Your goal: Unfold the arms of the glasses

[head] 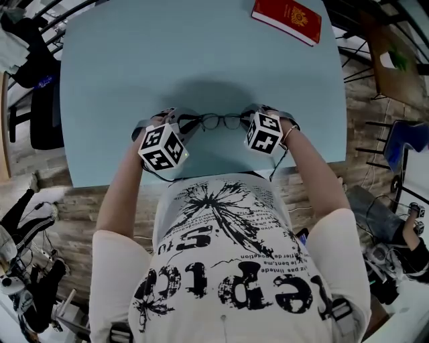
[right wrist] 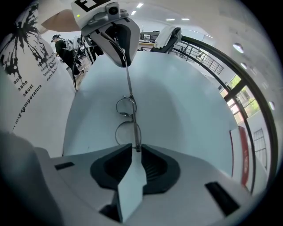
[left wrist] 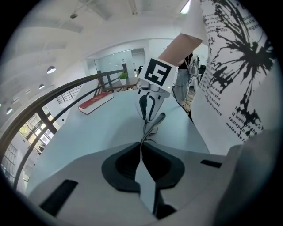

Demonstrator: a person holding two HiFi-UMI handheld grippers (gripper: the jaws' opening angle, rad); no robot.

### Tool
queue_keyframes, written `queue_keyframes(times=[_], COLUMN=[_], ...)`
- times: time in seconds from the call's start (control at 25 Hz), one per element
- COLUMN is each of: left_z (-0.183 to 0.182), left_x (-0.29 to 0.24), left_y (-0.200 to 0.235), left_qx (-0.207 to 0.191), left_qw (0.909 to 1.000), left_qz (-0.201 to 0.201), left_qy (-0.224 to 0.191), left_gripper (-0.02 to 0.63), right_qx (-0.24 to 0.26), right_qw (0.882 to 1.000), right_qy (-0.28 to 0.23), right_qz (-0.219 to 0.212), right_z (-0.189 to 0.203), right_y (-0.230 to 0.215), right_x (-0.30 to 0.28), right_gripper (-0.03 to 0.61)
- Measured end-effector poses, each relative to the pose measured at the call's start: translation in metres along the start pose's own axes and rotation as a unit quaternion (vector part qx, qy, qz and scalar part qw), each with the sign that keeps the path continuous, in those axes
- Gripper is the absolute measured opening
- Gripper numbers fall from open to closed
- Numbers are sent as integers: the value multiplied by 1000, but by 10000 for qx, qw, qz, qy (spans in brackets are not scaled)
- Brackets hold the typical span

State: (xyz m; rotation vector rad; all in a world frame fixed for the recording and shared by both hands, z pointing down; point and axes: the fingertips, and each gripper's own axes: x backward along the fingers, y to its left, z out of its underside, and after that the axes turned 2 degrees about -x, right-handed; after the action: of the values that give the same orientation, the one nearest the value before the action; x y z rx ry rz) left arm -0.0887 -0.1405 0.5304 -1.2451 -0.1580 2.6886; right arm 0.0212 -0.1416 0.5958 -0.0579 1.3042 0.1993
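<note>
Thin black-rimmed glasses (head: 221,121) hang just over the pale blue table (head: 201,60), stretched between my two grippers near its front edge. In the left gripper view my left gripper (left wrist: 142,148) is shut on a thin wire arm of the glasses (left wrist: 148,130), which runs away toward the right gripper. My right gripper (right wrist: 134,148) points steeply down at the other end. Its jaws stand slightly apart around the hinge end, and the two round lenses (right wrist: 125,107) show beyond them. Which arms are folded I cannot tell.
A red book (head: 288,19) lies at the table's far right corner, also in the left gripper view (left wrist: 95,102). The person's white printed shirt (head: 228,268) is close against the front edge. Chairs and railings surround the table.
</note>
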Motion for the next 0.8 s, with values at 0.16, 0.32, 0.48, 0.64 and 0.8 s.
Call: queue_keyframes(times=[0.16,0.32,0.48,0.64,0.8], left_z=[-1,-4,-2,-4,-4], left_x=[0,1,1,1,-1], left_y=[-3,-2,-1,0,2], left_qx=[5,28,84,174,189], left_qw=[10000,9998,9997,9995,9993], left_qz=[27,50,127,174,213], left_qy=[-73,-181,-183,-215,-239], left_gripper=[31,31,31,31,31], right_qx=[-25,251,708,1131,1372], right_qw=[9998,9989,9971,9932,9897], right_qy=[-210,-377,-259,81,224], right_qz=[50,79,-69,-265,-354], right_z=[-19,-49,-74,-81,-87], right_y=[3,7,11,13,14], right_x=[6,6,-6,-20,-30], right_gripper=[115,112,96,91,71])
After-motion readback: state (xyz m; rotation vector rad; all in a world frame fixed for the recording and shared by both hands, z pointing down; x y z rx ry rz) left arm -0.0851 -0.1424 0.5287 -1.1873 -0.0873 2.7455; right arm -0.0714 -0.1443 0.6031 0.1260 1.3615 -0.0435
